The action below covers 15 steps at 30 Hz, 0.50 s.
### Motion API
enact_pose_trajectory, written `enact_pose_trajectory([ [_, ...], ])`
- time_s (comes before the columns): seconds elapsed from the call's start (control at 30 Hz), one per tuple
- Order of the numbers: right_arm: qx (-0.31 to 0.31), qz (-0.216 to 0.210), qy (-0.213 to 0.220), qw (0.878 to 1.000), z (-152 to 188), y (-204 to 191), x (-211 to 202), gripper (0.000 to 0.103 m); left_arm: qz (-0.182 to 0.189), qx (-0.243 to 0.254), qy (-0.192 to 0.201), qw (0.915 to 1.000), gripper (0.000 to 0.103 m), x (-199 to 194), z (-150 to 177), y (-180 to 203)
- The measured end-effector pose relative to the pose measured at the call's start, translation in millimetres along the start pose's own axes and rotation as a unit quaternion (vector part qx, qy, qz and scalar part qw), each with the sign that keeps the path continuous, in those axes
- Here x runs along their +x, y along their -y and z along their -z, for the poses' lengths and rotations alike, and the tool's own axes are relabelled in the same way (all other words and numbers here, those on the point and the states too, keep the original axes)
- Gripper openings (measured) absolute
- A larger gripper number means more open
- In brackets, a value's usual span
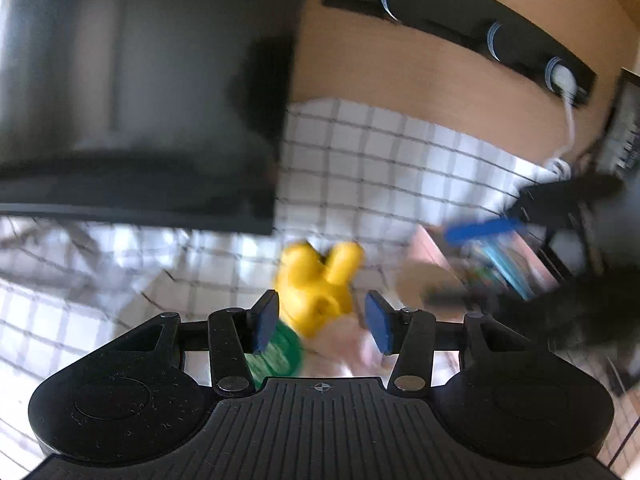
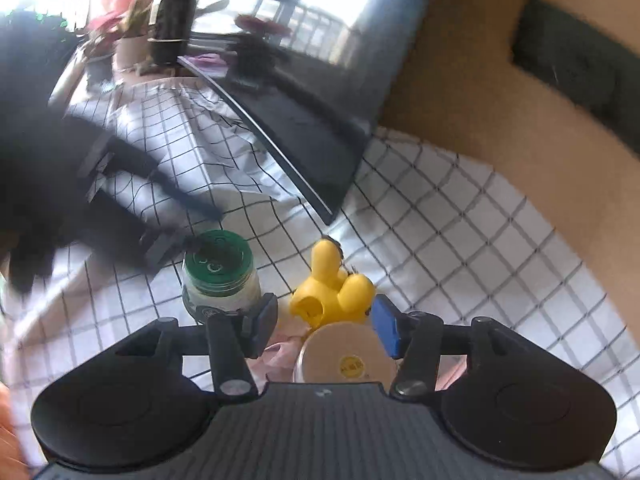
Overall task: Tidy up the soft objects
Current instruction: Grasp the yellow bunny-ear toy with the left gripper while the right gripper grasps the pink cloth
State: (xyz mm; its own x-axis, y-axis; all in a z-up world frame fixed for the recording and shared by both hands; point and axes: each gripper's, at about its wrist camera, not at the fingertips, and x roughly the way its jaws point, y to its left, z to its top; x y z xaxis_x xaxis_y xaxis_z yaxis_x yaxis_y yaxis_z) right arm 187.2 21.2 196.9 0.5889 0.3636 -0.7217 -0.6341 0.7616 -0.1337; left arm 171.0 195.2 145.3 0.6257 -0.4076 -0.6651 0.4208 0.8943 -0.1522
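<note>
A yellow soft toy [image 1: 316, 284] with two ear-like lobes lies on the checked cloth [image 1: 380, 160]. It sits just beyond my left gripper [image 1: 322, 324], which is open with a gap at its right pad. Under the left finger are a green-lidded jar [image 1: 280, 348] and a pink cloth [image 1: 344, 344]. In the right wrist view the toy [image 2: 332, 288] lies ahead of my right gripper [image 2: 325, 328]. That gripper is open around a tan-lidded jar [image 2: 344, 356], with a gap at the left finger. The green-lidded jar [image 2: 218, 268] stands upright to the left, beside the pink cloth [image 2: 280, 354].
A black monitor [image 1: 140, 100] stands on the cloth at the back left. A black power strip [image 1: 560, 76] with a white plug hangs on the tan wall. A pink box [image 1: 500, 264] of blue items sits right. Plants and a dark bottle [image 2: 172, 12] stand by the window.
</note>
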Motion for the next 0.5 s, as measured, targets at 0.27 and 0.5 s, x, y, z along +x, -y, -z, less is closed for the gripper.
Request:
enact_pose_trajectory([
  [0.27, 0.002, -0.016, 0.021, 1.000, 29.1, -48.9, 21.9, 0.052, -0.007, 0.021, -0.041, 0.9989, 0.052, 55.8, -28.0, 6.9],
  [0.5, 0.009, -0.032, 0.018, 0.999, 39.8, -58.0, 23.7, 0.052, -0.031, -0.044, -0.087, 0.9948, 0.052, 113.7, -30.9, -5.7],
])
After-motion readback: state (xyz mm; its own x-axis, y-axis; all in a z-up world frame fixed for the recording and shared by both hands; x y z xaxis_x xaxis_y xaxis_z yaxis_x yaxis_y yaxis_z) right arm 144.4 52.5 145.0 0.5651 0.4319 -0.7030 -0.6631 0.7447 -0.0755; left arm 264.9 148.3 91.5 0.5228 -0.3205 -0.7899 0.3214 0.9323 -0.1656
